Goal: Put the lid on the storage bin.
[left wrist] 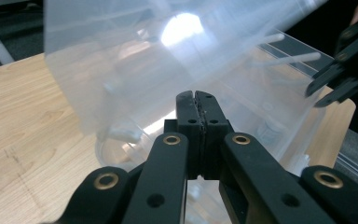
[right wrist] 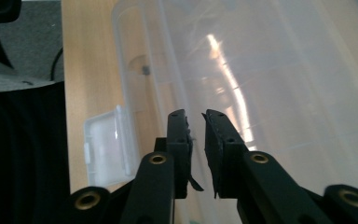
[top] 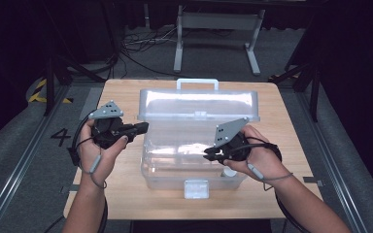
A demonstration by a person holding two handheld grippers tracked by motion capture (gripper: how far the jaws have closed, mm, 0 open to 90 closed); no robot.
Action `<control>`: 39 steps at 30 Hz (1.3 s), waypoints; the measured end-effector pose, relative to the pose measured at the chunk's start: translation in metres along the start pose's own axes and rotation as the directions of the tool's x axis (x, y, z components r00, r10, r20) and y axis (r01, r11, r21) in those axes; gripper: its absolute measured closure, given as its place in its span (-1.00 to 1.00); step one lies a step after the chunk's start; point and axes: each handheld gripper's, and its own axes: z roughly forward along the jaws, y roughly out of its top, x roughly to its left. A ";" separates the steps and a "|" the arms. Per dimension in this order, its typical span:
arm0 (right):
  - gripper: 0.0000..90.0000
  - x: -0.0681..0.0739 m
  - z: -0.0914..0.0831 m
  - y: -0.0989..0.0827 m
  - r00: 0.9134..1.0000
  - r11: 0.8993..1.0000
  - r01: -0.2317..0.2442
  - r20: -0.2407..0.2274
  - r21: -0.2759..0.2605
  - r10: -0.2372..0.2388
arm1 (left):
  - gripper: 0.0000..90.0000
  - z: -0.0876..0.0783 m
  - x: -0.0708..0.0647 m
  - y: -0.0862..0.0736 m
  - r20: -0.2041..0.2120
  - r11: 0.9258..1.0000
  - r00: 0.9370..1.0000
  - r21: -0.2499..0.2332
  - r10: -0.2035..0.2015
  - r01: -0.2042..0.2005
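Observation:
A clear plastic box [top: 175, 167] stands in the middle of the wooden table [top: 121, 189]. Its lid [top: 199, 104] is raised at the back, with a handle [top: 197, 83] on top. The front latch [top: 196, 188] hangs folded out, and it also shows in the right gripper view as the latch [right wrist: 107, 144]. My left gripper [top: 143, 128] is level at the box's left wall with its jaws shut and nothing in them. In the left gripper view its tips [left wrist: 196, 95] face the hazy lid [left wrist: 121, 60]. My right gripper [top: 208, 155] hovers over the box's right half. Its jaws [right wrist: 196, 116] are slightly apart and hold nothing.
A small white object [top: 229, 171] lies at the box's front right corner. Behind the table a grey metal frame [top: 218, 29] stands on the floor among loose cables [top: 136, 46]. The table's edges drop to dark carpet on both sides.

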 end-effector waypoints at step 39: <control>1.00 -0.007 -0.054 -0.054 0.972 0.964 -0.186 0.110 -0.189 0.209 | 1.00 0.002 -0.001 -0.004 0.004 0.999 1.000 0.048 -0.002 0.002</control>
